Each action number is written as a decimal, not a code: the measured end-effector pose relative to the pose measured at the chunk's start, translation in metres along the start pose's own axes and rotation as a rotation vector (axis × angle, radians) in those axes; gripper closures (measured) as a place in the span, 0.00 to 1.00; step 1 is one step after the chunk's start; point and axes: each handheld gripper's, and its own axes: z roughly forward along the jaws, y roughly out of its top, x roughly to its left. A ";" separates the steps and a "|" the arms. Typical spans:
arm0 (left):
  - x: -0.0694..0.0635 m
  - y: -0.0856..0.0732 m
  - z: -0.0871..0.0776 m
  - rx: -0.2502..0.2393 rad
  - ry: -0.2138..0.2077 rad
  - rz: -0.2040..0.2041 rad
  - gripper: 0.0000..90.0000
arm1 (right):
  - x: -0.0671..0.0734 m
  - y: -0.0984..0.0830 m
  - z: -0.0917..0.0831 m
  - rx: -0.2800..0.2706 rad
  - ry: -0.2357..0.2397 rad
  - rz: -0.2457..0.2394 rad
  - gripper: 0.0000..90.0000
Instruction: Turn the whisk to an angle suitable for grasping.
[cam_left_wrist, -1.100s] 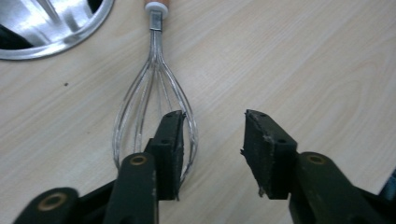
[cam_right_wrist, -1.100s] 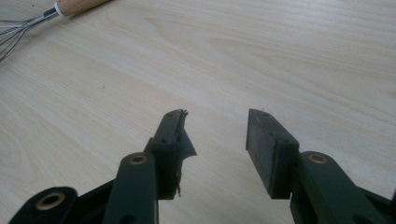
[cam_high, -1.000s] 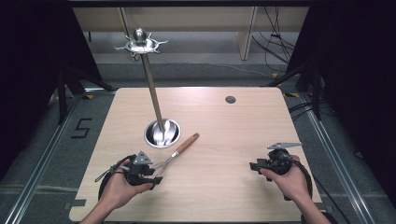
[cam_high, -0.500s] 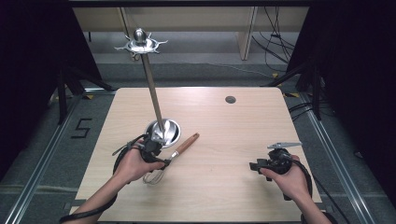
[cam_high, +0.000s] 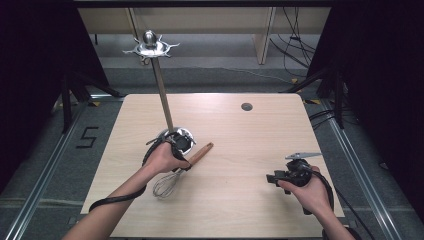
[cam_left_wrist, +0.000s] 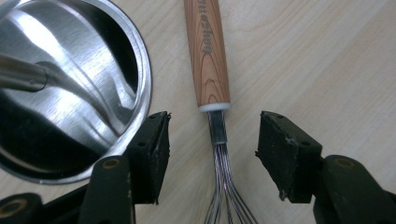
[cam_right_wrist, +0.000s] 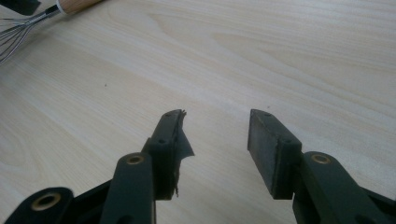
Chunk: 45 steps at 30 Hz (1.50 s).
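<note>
Two black jaws of your left gripper (cam_left_wrist: 212, 154) stand wide, one on each side of the thin metal neck of the wooden-handled wire whisk (cam_left_wrist: 208, 56), and neither pad touches it; they have just been closing a little from their widest. The whisk lies flat on the pale wooden table (cam_left_wrist: 327, 60), its handle running toward twelve o'clock from the jaws and its wires coming back toward six. At about ten o'clock, just beside the handle, sits the round polished steel base of the utensil stand (cam_left_wrist: 70, 88). From the high view, your left gripper (cam_high: 175, 150) rests at the foot of that stand (cam_high: 162, 95), with the whisk (cam_high: 192, 160) slanting out from under your hand. Your right gripper (cam_right_wrist: 215, 140) is also wide and holds nothing, over bare table well apart at four o'clock (cam_high: 280, 177).
</note>
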 end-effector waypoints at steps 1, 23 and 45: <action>-0.001 0.002 0.003 0.002 -0.005 -0.014 0.49 | 0.000 0.000 0.000 -0.001 -0.003 0.000 0.62; 0.010 0.025 0.033 0.109 -0.026 -0.024 0.63 | 0.006 0.000 -0.001 0.027 -0.063 -0.003 0.62; -0.002 0.011 -0.015 -0.163 -0.047 -0.051 0.76 | 0.007 -0.001 0.001 -0.003 -0.056 0.004 0.62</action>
